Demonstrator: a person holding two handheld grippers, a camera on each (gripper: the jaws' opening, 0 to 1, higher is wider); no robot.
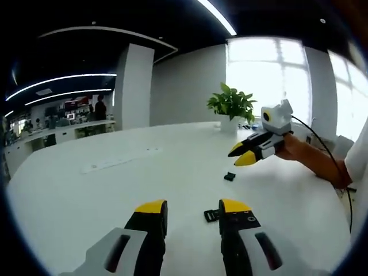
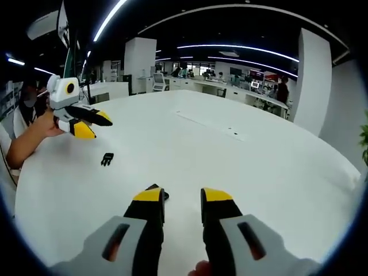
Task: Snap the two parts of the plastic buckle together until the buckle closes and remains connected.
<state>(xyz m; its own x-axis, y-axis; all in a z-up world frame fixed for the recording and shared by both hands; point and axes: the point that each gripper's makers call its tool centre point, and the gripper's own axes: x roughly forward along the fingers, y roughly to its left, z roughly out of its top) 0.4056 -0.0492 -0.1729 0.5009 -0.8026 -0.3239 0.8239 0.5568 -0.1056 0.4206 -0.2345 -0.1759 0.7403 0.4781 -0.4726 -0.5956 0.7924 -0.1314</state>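
Two small black buckle parts lie apart on the white table [image 1: 86, 195]. One part [image 1: 211, 215] sits just left of my left gripper's right jaw; across the table it looks like a pronged piece [image 2: 107, 158]. The other part [image 1: 230, 176] lies farther out, and its edge [image 2: 159, 193] peeks out beside my right gripper's left jaw. My left gripper [image 1: 192, 207] is open and holds nothing. It hovers over the table [image 2: 95, 125] in a person's hand. My right gripper [image 2: 183, 196] is open and empty too, and hangs above the far part [image 1: 241, 154].
A potted plant [image 1: 232, 106] stands at the table's far edge by bright windows. A flat pale strip [image 1: 115, 163] lies on the tabletop. A white pillar [image 1: 133, 86] and office desks with people stand behind. A forearm and cable [image 1: 322, 164] reach in from the right.
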